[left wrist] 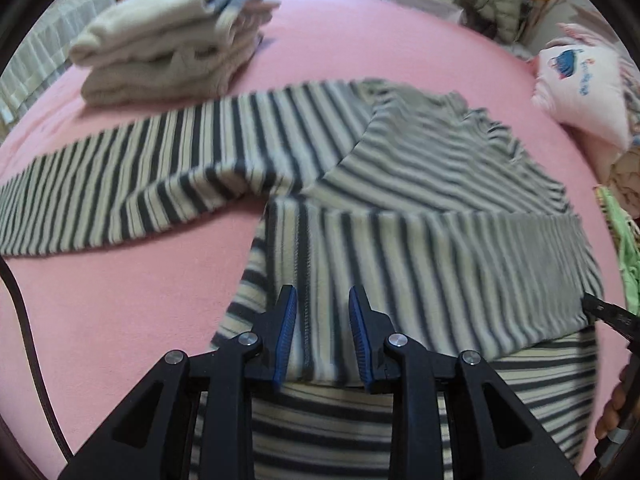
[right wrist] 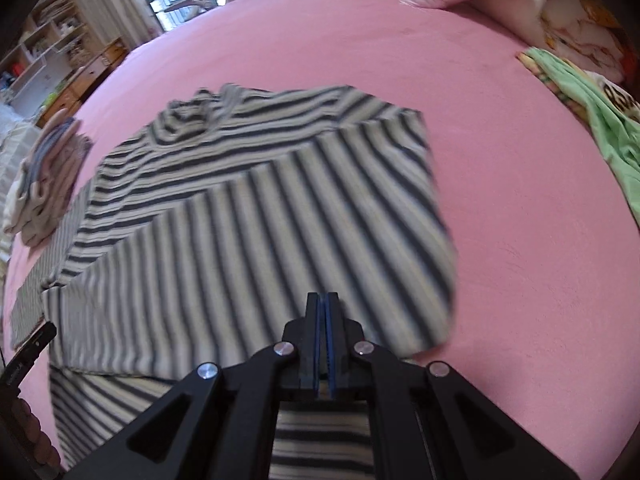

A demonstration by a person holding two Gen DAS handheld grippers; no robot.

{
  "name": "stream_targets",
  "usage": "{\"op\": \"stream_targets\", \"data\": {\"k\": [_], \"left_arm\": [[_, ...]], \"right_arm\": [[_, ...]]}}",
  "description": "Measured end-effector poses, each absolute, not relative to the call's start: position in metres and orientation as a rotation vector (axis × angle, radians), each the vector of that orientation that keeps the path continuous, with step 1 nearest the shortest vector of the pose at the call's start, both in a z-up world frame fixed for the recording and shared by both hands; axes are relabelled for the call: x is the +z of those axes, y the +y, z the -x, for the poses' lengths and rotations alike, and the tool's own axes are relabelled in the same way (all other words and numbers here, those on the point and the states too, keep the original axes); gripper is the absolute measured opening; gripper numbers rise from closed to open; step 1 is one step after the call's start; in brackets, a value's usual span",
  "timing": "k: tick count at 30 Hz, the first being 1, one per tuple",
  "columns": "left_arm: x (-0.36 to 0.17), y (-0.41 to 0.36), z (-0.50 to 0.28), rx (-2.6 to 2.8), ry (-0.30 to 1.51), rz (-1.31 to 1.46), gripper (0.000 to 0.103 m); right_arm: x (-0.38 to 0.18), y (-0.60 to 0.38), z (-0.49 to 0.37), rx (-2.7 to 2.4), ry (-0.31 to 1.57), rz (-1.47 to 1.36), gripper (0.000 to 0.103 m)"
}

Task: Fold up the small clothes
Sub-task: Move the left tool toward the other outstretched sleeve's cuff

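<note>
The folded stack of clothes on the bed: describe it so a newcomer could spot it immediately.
Start from the pink bedsheet that fills the view. Beyond the outstretched sleeve of the striped shirt, toward the far left side of the bed, sits the stack of folded clothes. It is the only neat pile: mostly plain cream pieces with a grey-blue one near the top, no stripes.

Soft daylight, motion blur, fisheye warping.

Soft striped knit top (left wrist: 400, 200) — matt pink fleecy sheet (left wrist: 120, 300), black plastic grippers (left wrist: 322, 308).
</note>
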State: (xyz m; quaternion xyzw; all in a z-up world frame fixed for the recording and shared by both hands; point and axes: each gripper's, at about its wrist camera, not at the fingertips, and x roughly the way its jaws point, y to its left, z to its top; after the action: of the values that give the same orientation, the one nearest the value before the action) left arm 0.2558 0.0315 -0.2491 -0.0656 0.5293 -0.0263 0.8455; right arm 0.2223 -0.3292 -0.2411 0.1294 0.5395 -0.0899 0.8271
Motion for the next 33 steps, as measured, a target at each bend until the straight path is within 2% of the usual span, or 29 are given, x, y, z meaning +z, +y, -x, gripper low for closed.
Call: {"op": "stream_targets", "data": {"k": [6,13,16,18,24,27,33], "left_arm": [[-0.257,0.035,-0.252,-0.058,1.115,0.109,0.025],[-0.243,0.037,-0.246,-0.065,1.123,0.088,0.027],[-0.23,0.037,-0.235,-0.081,1.112,0.081,0.036],[-0.22,0.036,-0.227,-0.09,1.096,0.08,0.052],[-0.173,0.032,-0.191,-0.139,0.994,0.039,0.073],[-0.151,0.029,-0.172,-0.152,0.949,0.012,0.078],[-0.119,0.032,-0.142,-0.17,0.921,-0.009,0.08]], "right_arm": [[-0.25,-0.353,-0.212,-0.209,1.138,-0.32,0.0],[-0.229,-0.346,-0.194,-0.261,1.099,-0.282,0.001],[-0.219,-0.338,-0.183,-0.255,1.091,-0.274,0.002],[-0.211,-0.33,-0.174,-0.253,1.083,-0.261,0.002],[-0.177,-0.299,-0.142,-0.239,1.037,-0.261,0.002],[-0.156,-0.284,-0.124,-0.22,0.999,-0.287,0.002],[-0.123,-0.261,-0.1,-0.174,0.948,-0.303,0.002]]}}
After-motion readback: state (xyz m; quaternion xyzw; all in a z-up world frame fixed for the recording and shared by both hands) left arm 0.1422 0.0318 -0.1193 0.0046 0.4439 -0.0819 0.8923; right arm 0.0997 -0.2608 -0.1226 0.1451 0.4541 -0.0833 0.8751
